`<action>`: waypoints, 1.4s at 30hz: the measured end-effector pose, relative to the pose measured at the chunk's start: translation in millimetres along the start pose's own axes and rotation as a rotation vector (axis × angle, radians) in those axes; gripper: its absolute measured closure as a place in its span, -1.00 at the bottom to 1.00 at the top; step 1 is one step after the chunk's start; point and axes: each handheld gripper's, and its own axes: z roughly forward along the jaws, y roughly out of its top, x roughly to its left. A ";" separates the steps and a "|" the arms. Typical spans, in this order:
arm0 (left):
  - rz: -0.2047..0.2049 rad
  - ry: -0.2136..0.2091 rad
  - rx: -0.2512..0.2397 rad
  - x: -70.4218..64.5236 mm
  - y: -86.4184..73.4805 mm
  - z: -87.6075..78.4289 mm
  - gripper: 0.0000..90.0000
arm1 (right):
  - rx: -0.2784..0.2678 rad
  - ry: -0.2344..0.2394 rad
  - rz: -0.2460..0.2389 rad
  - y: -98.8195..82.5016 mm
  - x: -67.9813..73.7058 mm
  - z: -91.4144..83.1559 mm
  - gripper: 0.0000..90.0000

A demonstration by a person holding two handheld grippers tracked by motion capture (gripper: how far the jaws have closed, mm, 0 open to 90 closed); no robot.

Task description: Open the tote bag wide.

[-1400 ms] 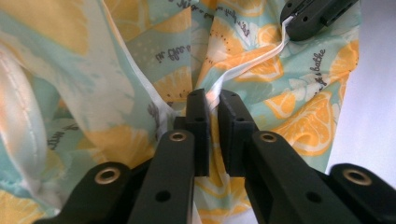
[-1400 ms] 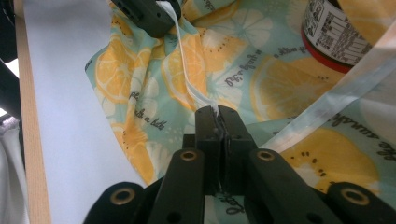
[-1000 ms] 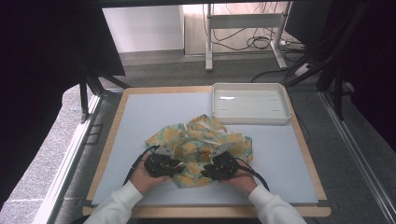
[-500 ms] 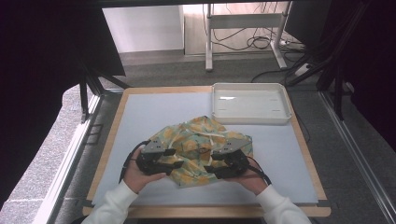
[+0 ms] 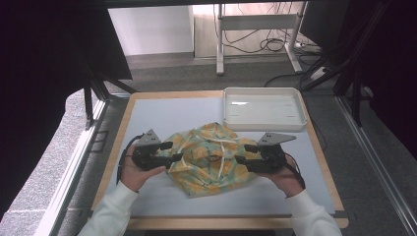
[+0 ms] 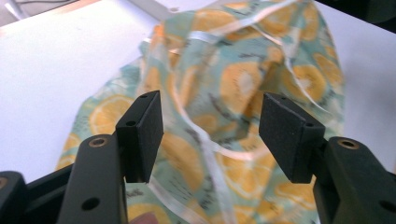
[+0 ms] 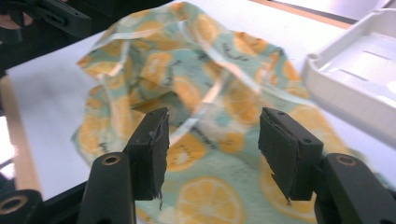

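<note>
You have one orange-print cloth (image 5: 211,157) on the surface (image 5: 167,110); one white tray (image 5: 263,108) sits there too. You hold two tools: the left tool (image 5: 169,158); the right tool (image 5: 242,160).

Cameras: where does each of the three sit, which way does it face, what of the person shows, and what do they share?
High view: above the person's side, looking forward and down on the white table; both white-sleeved forearms, left gripper, right gripper.
Left gripper view: rides the left gripper, looking between its open black fingers across the cloth.
Right gripper view: rides the right gripper, facing the cloth and white plastic tray.
Shared: the crumpled teal orange-slice-print cloth.
</note>
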 end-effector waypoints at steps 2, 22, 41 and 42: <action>-0.011 0.010 0.006 3.8 3.9 2.7 -0.12 | 0.002 -0.011 0.004 3.6 -3.6 1.2 -0.05; -0.081 -0.032 0.111 31.5 1.6 36.4 0.58 | 0.013 -0.036 0.033 10.9 -18.9 13.9 -0.07; -0.078 -0.076 0.082 29.2 2.2 29.1 0.98 | 0.022 -0.066 0.005 17.1 -21.7 19.0 -0.07; -0.078 -0.076 0.082 29.4 2.1 29.2 0.98 | 0.017 -0.069 0.006 20.2 -22.5 20.4 -0.07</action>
